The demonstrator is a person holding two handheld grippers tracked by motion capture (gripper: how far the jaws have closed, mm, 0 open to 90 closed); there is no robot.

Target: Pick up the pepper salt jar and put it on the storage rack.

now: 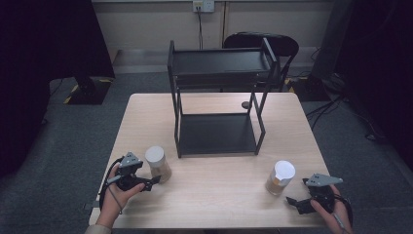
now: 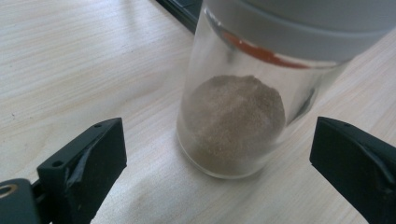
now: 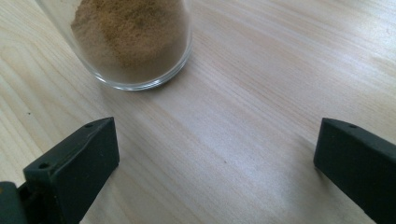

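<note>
Jars of brown powder stand at the lower part of the high view, one at lower left (image 1: 158,163) and one at lower right (image 1: 280,177), both on the pale wooden table (image 1: 214,195) in front of the black two-tier shelf (image 1: 219,97). The left gripper (image 1: 148,184) has its jaws spread wide with nothing held, the left jar (image 2: 243,107) centred just ahead of them. The right gripper (image 1: 294,202) is equally wide and empty, its jar (image 3: 130,42) off to the upper left of its own view. Likely a grasp comes next: push the left jaws forward until they flank the glass below the grey lid (image 2: 308,23), then close squarely; the right one should first swing to centre its jar.
</note>
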